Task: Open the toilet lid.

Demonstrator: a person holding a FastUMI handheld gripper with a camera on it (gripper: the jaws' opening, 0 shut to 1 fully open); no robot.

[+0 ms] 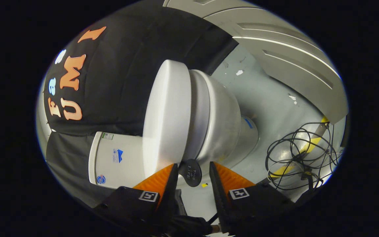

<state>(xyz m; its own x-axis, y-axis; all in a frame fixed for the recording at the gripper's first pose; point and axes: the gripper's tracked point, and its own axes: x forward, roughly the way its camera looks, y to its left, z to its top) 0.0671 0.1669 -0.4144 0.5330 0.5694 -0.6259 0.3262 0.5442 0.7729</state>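
1. Two fingers of the hand-held gripper [193,171] stand apart, with a clear gap between the tips; neither finger presses on anything.
2. The toilet lid [166,118] sits just ahead of the fingers, closed flat against the seat. The view is rolled sideways, so the lid's top surface faces the left finger's side.
3. The left fingertip [173,169] is at the lid's near edge; whether it touches cannot be determined.
4. The toilet bowl [220,121] lies on the right finger's side of the lid, narrowing into its base on the floor [275,112].
5. The toilet tank [117,159] stands on the left finger's side, beside the lid, with small stickers on its face.
6. A small dark round disc [190,172] appears between the two fingertips, just ahead of them.
7. A tangle of black cable [299,158] lies on the floor beyond the right finger, well apart from the bowl and crossing a yellow floor stripe [309,146].
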